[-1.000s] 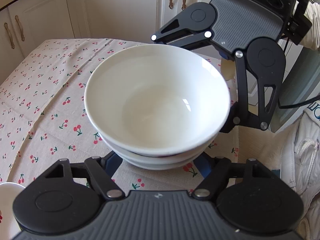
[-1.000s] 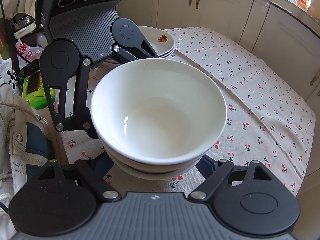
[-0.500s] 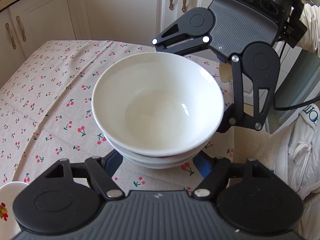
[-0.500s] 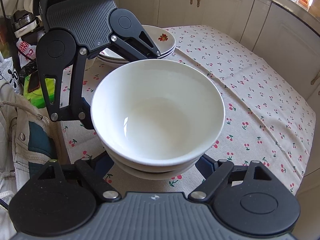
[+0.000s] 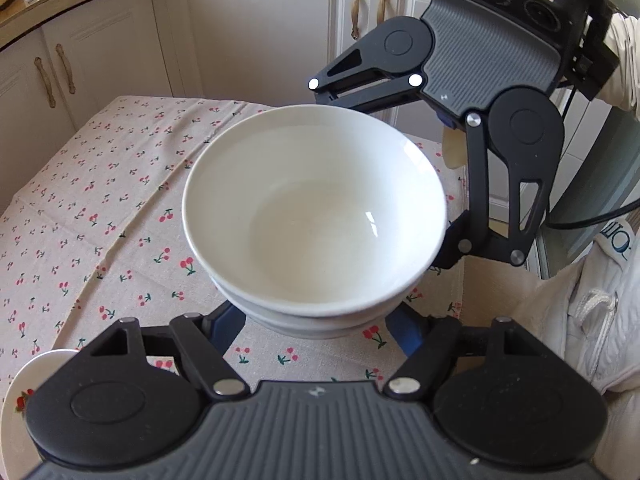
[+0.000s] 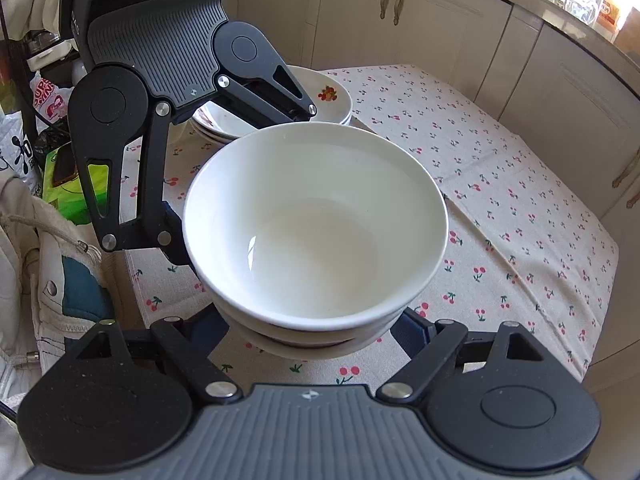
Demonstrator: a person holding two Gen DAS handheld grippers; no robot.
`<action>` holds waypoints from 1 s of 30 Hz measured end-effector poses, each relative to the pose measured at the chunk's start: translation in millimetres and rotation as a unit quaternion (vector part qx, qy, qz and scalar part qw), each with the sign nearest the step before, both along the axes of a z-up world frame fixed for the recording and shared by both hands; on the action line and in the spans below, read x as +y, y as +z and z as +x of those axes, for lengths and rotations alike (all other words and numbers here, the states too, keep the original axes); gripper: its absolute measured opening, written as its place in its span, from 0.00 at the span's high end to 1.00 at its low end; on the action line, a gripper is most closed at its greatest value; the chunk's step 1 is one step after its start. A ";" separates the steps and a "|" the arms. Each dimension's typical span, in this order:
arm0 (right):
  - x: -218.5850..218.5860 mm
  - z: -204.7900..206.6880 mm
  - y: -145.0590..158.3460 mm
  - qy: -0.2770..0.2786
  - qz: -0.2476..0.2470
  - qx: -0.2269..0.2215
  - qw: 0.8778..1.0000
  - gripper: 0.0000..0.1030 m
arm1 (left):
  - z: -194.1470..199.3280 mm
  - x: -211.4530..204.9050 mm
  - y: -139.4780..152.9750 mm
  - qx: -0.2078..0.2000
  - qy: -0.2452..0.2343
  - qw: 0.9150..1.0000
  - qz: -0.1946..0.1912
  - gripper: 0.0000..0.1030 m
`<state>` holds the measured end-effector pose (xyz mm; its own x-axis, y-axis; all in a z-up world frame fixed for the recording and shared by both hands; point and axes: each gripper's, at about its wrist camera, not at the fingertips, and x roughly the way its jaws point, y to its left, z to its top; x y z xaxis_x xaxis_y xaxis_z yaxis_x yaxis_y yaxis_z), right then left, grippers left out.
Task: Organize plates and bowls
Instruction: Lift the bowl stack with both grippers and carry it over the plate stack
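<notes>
Compared with a second ago, the bowl stack (image 5: 316, 224) sits smaller in the left wrist view and more of the cherry-print tablecloth (image 5: 100, 208) shows below it, so the left gripper (image 5: 320, 322) has drawn up and back a little. From the right wrist view the stack looks the same, while the plates (image 6: 332, 100) beyond it show more than before.

Two or three white bowls are nested together, and the stack is near the table edge closest to the person. Both tools reach toward it from opposite sides. The left gripper has its blue fingers (image 5: 228, 326) spread on both sides of the lowest bowl's base; whether they press on it I cannot tell, because the bowl hides the tips. The right gripper (image 6: 316, 332) stands in the same way, its fingers (image 6: 412, 334) wide apart beside the base, and contact is also hidden there. I also cannot say if the stack rests on the cloth or is just lifted.

I judge that the bowls are already gathered into one stack and the step in hand is to carry or settle this stack. The plates lie behind the stack, on the far side from the right gripper, and one more plate (image 5: 16, 396) shows just beside the left gripper. The next move needs both tools to act together and keep the stack level, because the upper bowls could slide.

Both grippers point steeply down at the stack. A white sleeve (image 5: 624, 64) shows behind the right tool.
</notes>
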<state>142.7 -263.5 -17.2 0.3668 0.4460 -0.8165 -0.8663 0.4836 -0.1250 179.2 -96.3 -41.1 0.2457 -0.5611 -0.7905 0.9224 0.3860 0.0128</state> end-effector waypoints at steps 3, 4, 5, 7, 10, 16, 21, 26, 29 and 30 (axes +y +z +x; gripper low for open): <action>16.1 2.7 10.8 0.019 0.000 -0.011 1.000 0.13 | -3.0 18.3 11.5 -0.011 0.019 1.000 -0.004 0.26; 22.7 4.3 14.0 0.026 0.001 -0.015 1.000 0.13 | -3.8 25.4 14.8 -0.016 0.026 1.000 -0.004 0.26; 29.7 5.9 16.7 0.032 0.002 -0.018 0.999 0.13 | -4.6 32.6 17.9 -0.020 0.034 0.999 -0.004 0.26; 44.7 9.3 21.5 0.048 0.001 -0.027 0.998 0.13 | -5.8 47.9 23.1 -0.028 0.051 0.998 -0.003 0.26; 71.3 17.4 25.7 0.074 0.001 -0.041 0.996 0.13 | -5.3 72.3 28.0 -0.036 0.079 0.996 -0.001 0.26; 122.6 39.1 23.7 0.118 0.005 -0.045 0.992 0.13 | 0.4 114.4 30.2 -0.043 0.127 0.991 0.011 0.26; 156.5 55.7 14.9 0.141 -0.001 -0.039 0.989 0.13 | 10.0 140.5 23.9 -0.035 0.155 0.987 0.011 0.26; 177.4 70.1 5.1 0.152 -0.008 -0.025 0.988 0.13 | 19.7 154.3 14.3 -0.023 0.171 0.985 0.008 0.26; 186.1 81.0 -1.7 0.150 -0.010 -0.016 0.988 0.13 | 24.6 160.4 7.7 -0.017 0.174 0.984 0.007 0.26; 187.7 83.0 -3.4 0.149 -0.011 -0.013 0.989 0.13 | 24.4 162.1 6.6 -0.016 0.175 0.984 0.007 0.26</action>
